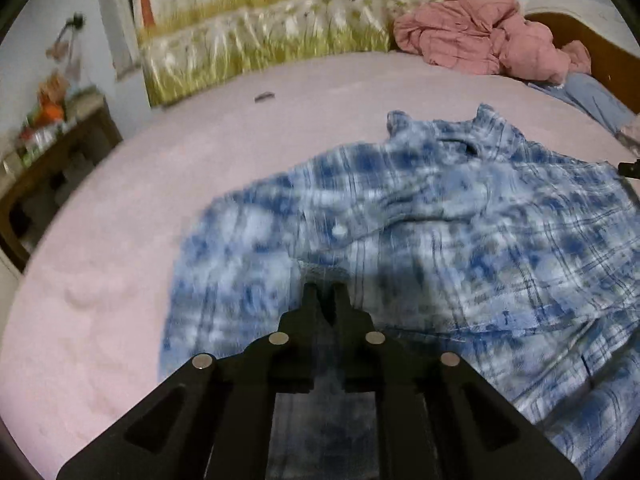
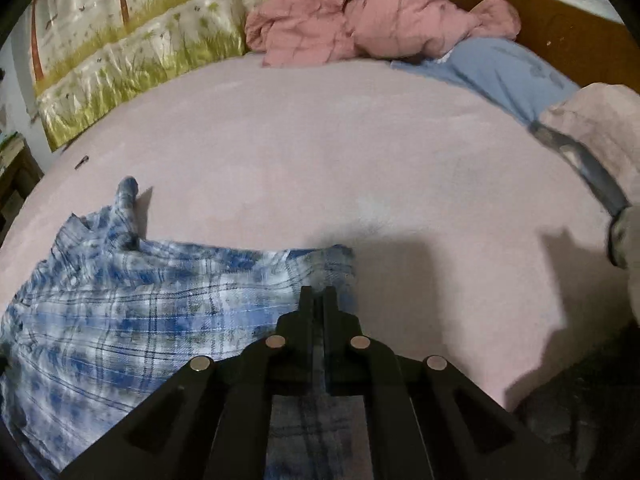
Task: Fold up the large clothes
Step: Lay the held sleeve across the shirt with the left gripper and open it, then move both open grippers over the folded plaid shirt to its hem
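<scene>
Blue-and-white plaid flannel shirt (image 1: 420, 216) lies spread, rumpled, on pink fleece bed cover (image 1: 120, 240).

Left gripper (image 1: 324, 290): jaws nearly together, pinching plaid fabric fold. Right gripper (image 2: 317, 292): jaws nearly together, clamped on shirt edge near its corner.

Risks:
- Thin pinch may slip under pull; fold collapses.
- Uneven travel of two hands skews fold line.
- Collar (image 1: 460, 140) bunching traps wrinkles.

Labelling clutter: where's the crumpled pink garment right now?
The pink garment is bunched at the far side of the bed, against the meadow-print cushion, beside a light blue cloth; upper right in the left wrist view.
</scene>
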`<state>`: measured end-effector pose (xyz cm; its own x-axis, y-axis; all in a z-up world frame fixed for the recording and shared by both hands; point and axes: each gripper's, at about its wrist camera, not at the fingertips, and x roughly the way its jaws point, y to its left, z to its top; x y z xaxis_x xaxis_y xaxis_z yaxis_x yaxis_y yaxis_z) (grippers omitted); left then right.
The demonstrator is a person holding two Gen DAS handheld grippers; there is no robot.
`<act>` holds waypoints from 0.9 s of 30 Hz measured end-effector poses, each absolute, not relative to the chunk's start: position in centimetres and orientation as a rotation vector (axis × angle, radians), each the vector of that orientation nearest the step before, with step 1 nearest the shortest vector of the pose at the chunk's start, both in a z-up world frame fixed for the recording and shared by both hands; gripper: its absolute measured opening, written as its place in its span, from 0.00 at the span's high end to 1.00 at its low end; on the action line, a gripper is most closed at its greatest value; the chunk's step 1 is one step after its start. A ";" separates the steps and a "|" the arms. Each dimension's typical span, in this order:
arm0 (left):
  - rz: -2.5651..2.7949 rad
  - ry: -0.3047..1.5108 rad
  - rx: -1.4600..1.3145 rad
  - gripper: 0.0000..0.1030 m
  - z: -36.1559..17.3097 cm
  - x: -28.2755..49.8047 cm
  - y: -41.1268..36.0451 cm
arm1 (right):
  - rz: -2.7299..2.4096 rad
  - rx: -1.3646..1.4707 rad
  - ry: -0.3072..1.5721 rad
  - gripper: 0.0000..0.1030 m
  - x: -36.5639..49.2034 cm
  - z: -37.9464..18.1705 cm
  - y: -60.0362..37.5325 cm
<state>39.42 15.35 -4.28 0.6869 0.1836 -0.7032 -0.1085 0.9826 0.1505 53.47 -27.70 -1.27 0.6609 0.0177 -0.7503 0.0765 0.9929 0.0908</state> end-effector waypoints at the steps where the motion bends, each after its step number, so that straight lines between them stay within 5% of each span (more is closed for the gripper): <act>1: 0.171 0.782 0.078 0.80 -4.0 38.9 15.8 | -0.049 0.109 0.827 0.79 52.6 -0.6 -27.9; 4: 0.194 0.668 0.053 0.61 -1.7 36.3 16.7 | -0.040 0.072 0.734 0.57 49.4 2.2 -27.9; 8: 0.163 0.517 0.035 0.55 2.0 31.6 16.9 | 0.055 0.107 0.641 0.51 43.4 5.7 -28.2; 10: 0.155 0.447 0.025 0.43 3.7 29.6 16.6 | 0.084 0.120 0.582 0.40 39.9 6.9 -28.1; 14: 0.122 0.344 0.014 0.35 6.4 25.0 14.8 | 0.133 0.149 0.476 0.34 32.7 8.6 -26.9; 16: 0.088 0.295 0.027 0.22 7.0 22.6 13.8 | 0.149 0.155 0.434 0.22 29.2 8.9 -26.3; 21: 0.046 0.208 0.050 0.09 7.9 18.2 11.7 | 0.127 0.132 0.361 0.18 21.5 8.9 -25.0; 27: 0.012 0.181 0.080 0.05 7.7 15.5 9.9 | 0.111 0.133 0.336 0.17 15.9 7.9 -24.5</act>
